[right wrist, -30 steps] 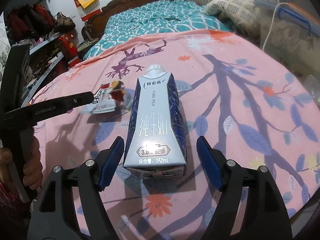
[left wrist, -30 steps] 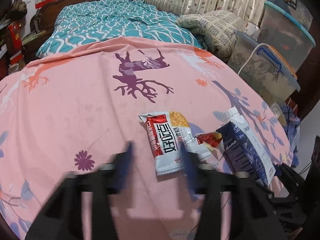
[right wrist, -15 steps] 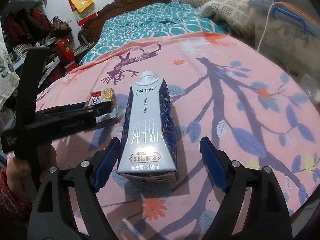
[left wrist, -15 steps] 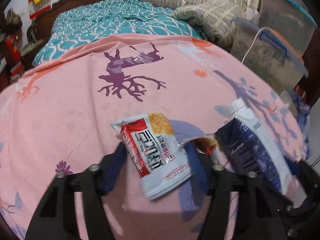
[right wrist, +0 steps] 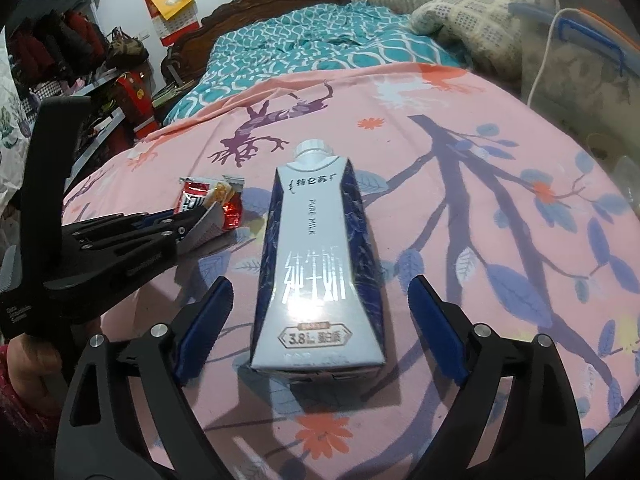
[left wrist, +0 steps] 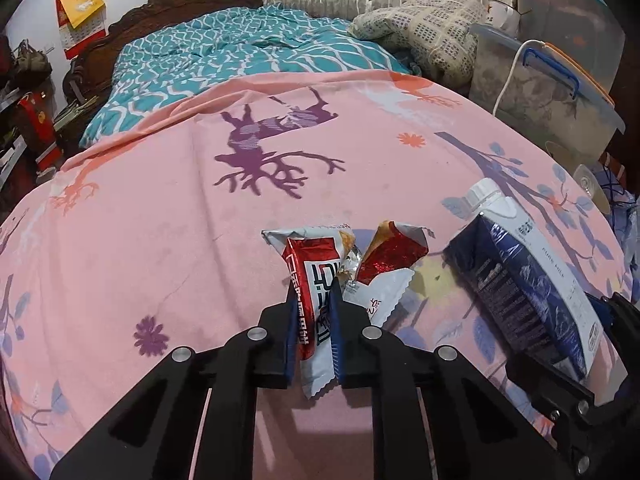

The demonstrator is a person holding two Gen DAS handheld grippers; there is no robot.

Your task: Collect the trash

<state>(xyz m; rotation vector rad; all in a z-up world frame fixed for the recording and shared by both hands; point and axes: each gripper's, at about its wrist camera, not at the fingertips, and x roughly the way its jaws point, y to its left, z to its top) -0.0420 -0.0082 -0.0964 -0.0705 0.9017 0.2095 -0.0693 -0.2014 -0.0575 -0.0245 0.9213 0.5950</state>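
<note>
A white and red snack wrapper (left wrist: 316, 276) lies on the pink bedspread (left wrist: 160, 220). My left gripper (left wrist: 314, 300) is closing on it, and its blue pads pinch the wrapper, which buckles upward. A second, red foil wrapper (left wrist: 390, 256) lies just right of it. A navy and white milk carton (right wrist: 320, 264) lies flat with its cap pointing away. My right gripper (right wrist: 318, 300) straddles the carton's base, jaws opening wide, pads clear of both sides. The left gripper (right wrist: 188, 220) with both wrappers (right wrist: 208, 202) shows at the left of the right wrist view.
A teal patterned quilt (left wrist: 240, 52) covers the bed's far end by a carved headboard (left wrist: 180, 4). Clear plastic storage bins (left wrist: 548, 92) and a white cable stand along the right edge. Cluttered shelves (right wrist: 60, 64) line the left. A person's hand (right wrist: 24, 364) holds the left gripper.
My left gripper moved forward over the snack wrapper and its jaws came together on it, crumpling it upright. The right gripper's jaws spread a little wider around the carton.
</note>
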